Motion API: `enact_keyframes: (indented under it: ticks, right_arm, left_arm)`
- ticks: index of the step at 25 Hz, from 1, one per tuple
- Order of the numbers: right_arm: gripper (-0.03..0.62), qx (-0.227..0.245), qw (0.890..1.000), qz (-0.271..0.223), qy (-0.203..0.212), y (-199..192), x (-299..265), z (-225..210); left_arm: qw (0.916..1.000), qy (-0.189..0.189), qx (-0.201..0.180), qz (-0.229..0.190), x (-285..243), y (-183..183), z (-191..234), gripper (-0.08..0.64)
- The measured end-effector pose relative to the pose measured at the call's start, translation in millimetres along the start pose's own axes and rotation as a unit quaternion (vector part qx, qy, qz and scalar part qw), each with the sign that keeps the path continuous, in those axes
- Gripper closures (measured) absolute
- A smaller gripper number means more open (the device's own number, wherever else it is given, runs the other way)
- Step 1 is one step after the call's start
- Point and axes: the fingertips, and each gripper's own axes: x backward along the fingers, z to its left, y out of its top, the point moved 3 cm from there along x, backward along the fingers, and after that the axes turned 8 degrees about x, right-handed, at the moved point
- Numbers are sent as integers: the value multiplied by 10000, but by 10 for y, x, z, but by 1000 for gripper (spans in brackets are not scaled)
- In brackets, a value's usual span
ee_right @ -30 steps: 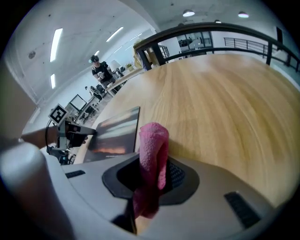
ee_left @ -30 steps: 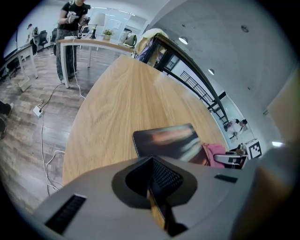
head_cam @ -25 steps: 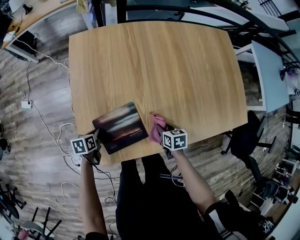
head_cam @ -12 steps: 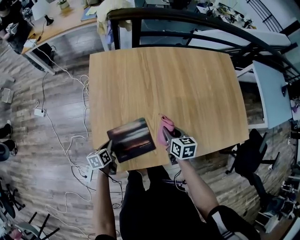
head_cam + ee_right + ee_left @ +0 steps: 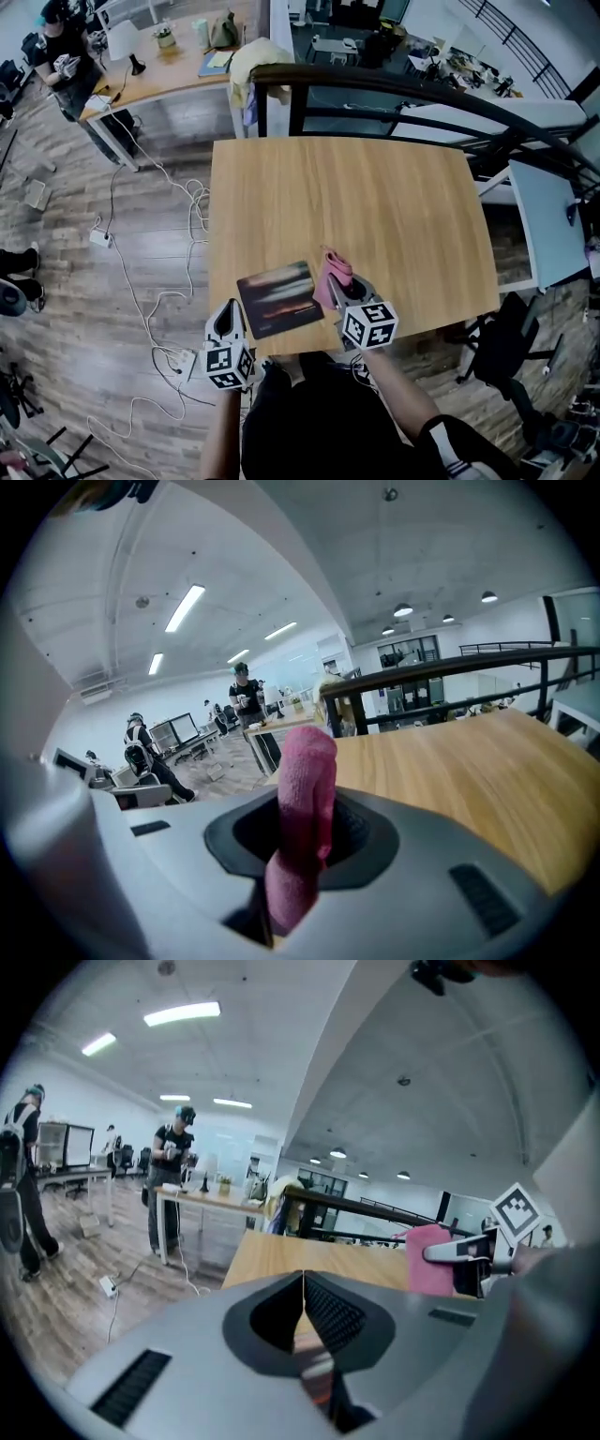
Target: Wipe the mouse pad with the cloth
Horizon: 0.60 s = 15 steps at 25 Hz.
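head view: the mouse pad (image 5: 277, 298) lies by the worktop's (image 5: 375, 206) near edge, my left claw (image 5: 228, 317) just left of it, my right claw (image 5: 342, 287) at its right side; left gripper view: jaws pressed together; right gripper view: jaws pinch the pink cloth (image 5: 302, 827)

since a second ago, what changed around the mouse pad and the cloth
The left gripper drew back toward the person, away from the left corner of the dark rectangular mouse pad, jaws shut on nothing. Unchanged: the right gripper clamps the pink cloth beside the pad's right edge; the pad lies near the front edge of the wooden table.
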Motion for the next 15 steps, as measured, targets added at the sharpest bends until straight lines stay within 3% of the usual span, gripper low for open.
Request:
enact_keyframes:
  ticks: [7, 15]
  right_arm:
    - [502, 161, 9986, -422, 258, 245, 305, 479]
    - [502, 330, 9971, -561, 393, 173, 537, 835]
  left_arm:
    - [9929, 75, -664, -986, 530, 623, -422, 537]
    - [9895, 284, -459, -1338, 841, 633, -441, 537]
